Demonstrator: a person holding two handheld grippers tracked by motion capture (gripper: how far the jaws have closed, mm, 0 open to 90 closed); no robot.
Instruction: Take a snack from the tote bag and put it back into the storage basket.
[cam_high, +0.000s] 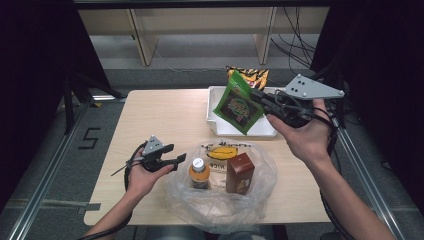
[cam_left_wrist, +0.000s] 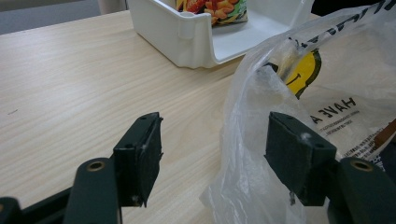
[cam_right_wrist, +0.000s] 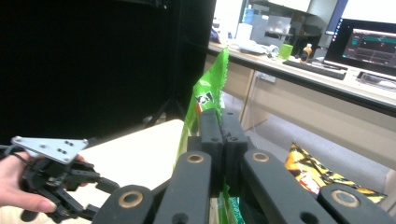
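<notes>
the right gripper (cam_high: 261, 100) has its jaws clamped flat on the edge of a green snack bag (cam_high: 237, 105), which hangs from them above the white tray (cam_high: 216, 126). pinching the thin seam rather than the puffed body looks like the reason for this grip: the film gives the pads something flat to bite on, and the contents are not crushed. in the right gripper view the two black jaws meet with the green film (cam_right_wrist: 205, 100) caught between them and rising past the tips. the bag is glossy green with a dark purple panel and yellow lettering, slightly crumpled, tilted with one corner up.

beyond it, past the tray, lies a yellow and black snack packet (cam_high: 252, 75). below and toward the person sits a clear plastic bag (cam_high: 220, 200) holding a capped bottle (cam_high: 199, 173) and a brown carton (cam_high: 240, 173), both upright.

the left gripper (cam_high: 170, 154) has its jaws apart, nothing pressed between the pads; the plastic bag's rim (cam_left_wrist: 247, 116) stands between them, probably so the mouth can be caught and kept wide for the snack.
</notes>
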